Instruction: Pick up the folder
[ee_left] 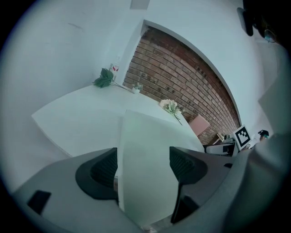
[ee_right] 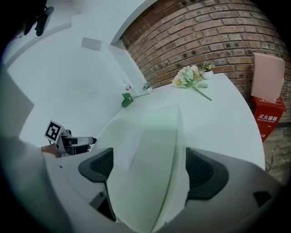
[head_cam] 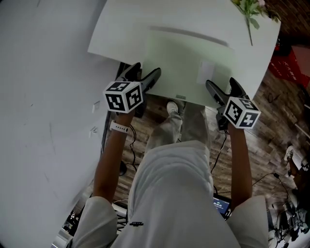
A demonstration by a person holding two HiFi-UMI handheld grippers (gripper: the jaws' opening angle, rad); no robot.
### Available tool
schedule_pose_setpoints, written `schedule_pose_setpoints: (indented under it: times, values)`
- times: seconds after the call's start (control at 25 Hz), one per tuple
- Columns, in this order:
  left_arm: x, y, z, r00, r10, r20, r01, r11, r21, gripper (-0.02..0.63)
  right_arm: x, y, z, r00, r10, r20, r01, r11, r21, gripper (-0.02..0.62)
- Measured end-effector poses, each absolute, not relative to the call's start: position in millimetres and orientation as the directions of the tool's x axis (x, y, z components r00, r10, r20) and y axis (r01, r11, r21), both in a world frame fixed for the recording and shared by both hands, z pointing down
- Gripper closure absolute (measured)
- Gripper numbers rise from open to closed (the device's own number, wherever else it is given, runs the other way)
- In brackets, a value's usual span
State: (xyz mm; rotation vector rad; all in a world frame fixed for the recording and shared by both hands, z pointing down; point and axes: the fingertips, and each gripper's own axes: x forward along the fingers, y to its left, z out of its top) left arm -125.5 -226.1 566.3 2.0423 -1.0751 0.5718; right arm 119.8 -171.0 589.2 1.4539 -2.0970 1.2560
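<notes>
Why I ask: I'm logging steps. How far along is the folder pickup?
Done: the left claw and right claw sit at the near edge of the folder, jaws open with the sheet between them. In hand: neither claw presses on it. Remaining: closing both and lifting; the folder lies on the white table.

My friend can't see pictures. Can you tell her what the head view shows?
Seen from above, a person holds the left hand-held gripper and the right hand-held gripper, jaws apart, at the near edge of a pale green folder lying on a white table. Flowers lie at its far right corner.
</notes>
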Motion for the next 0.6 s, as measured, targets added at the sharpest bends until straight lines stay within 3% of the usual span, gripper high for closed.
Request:
schedule_pose_setpoints:
  times: [0.6]
  values:
    - [-123.0, -226.6, 599.5, 0.604, -0.446, 0.66, -0.797, -0.348, 0.493, 0.257, 109.4, -172.9, 619.9, -0.496, -0.563, 0.661, -0.833, 0.095, -0.545, 0.098]
